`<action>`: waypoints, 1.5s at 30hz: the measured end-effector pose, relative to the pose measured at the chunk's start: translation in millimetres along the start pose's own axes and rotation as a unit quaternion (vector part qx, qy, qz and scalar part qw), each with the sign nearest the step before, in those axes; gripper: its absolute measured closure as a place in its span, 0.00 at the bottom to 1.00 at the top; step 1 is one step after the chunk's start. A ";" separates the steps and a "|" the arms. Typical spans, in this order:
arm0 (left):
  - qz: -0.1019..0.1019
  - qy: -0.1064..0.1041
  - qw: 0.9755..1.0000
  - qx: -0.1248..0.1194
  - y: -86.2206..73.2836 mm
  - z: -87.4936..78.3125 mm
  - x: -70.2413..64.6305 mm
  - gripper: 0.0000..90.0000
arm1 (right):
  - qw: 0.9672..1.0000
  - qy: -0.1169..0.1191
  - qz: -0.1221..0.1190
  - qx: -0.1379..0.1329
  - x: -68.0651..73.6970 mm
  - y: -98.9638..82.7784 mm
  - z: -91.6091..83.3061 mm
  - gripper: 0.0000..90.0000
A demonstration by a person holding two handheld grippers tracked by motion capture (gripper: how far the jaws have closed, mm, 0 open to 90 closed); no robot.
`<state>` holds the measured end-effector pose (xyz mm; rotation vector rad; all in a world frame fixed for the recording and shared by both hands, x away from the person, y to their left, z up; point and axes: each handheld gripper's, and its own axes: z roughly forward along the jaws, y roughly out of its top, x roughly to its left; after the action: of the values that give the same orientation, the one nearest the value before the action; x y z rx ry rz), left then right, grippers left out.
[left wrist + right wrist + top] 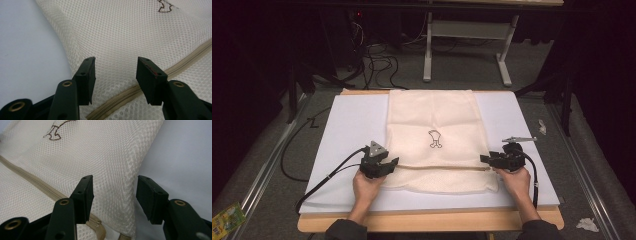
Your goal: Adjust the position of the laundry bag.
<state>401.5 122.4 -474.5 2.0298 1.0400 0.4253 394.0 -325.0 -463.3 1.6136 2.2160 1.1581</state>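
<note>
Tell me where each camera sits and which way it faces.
High view: above the person's side, facing forward and down on the white board; forearms, left gripper, right gripper.
Left gripper view: rides that gripper, facing mesh bag; open jaws.
Right gripper view: faces the bag's edge; open gripper.
Shared: the zipper and printed figure.
</note>
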 end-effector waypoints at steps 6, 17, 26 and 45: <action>-0.002 -0.004 1.000 0.003 -2.6 4.1 -2.2 0.55 | 1.000 0.002 0.004 0.014 1.3 -3.0 3.1 0.51; 0.009 0.006 1.000 0.008 -6.4 8.8 -5.3 0.55 | 0.999 0.008 0.007 0.035 7.4 -3.5 6.0 0.51; 0.006 0.016 1.000 0.010 -6.1 10.8 -6.0 0.59 | 0.999 0.016 -0.001 0.045 10.0 -3.2 7.3 0.62; 0.001 0.011 1.000 0.014 -4.6 10.6 -4.3 0.59 | 0.997 -0.004 -0.060 0.041 21.1 5.1 3.1 0.97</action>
<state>402.9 115.3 -484.4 2.0551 1.0638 0.4365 391.0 -304.7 -455.8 1.4892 2.3483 1.0399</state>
